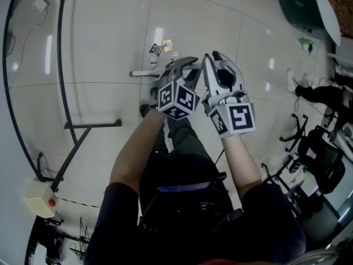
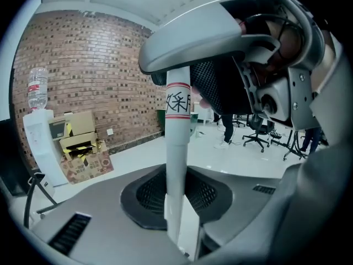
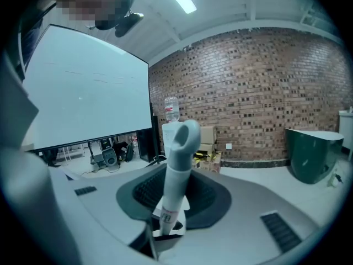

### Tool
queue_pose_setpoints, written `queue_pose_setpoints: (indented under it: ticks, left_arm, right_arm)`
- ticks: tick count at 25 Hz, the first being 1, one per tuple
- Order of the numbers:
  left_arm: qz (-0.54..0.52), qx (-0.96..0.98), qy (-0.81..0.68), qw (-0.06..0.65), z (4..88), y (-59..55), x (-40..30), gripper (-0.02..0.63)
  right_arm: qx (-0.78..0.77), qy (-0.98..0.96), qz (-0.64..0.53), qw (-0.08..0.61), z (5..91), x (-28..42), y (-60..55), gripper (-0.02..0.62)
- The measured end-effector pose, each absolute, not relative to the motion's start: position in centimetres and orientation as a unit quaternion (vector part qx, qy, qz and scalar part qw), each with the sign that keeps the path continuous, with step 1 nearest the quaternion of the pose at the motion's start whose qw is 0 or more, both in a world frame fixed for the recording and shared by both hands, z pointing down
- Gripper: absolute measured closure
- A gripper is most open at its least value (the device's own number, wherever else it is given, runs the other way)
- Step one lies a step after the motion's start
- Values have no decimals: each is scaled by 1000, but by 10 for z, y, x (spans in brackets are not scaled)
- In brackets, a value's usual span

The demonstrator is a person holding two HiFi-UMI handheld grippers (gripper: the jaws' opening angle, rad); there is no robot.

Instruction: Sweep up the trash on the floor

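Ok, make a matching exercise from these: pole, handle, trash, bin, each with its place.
Things:
1 pole
2 handle
3 trash
4 bin

Places:
a on the floor
b in the right gripper
c by the brick wall
d in the left gripper

Pairs: 1-d, 2-b, 3-a, 4-c

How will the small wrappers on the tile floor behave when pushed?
The wrappers look small and flat, so probably very light and floppy. The floor is glossy tile, so they may skid or scatter rather than roll.
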State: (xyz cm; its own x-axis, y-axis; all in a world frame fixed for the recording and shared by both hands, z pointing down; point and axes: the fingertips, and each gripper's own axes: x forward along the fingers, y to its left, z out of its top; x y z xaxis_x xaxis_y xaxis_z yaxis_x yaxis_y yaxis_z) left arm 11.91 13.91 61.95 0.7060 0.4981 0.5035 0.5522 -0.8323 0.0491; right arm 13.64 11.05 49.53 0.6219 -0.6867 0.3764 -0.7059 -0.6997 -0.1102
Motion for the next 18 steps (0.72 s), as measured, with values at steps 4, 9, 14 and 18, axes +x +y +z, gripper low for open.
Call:
queue_pose_setpoints:
  ticks: [4,9,14,18]
  left_arm:
    - [-248,-919,-299,63,617,150,130,528]
    - [-243,-918,-308,65,613,162,141,528]
    - [-235,-916,-319,69,607,175,148,529]
    - [-232,-915,-324,70,603,182,154,529]
  right_arm:
    - [906,-378,191,15,493,148,121,486]
    - [907,-376,188,6,489,157,133,492]
    - [911,-367,187,-5,483,166,146,495]
    - [910,-372,182,3,478,168,151,495]
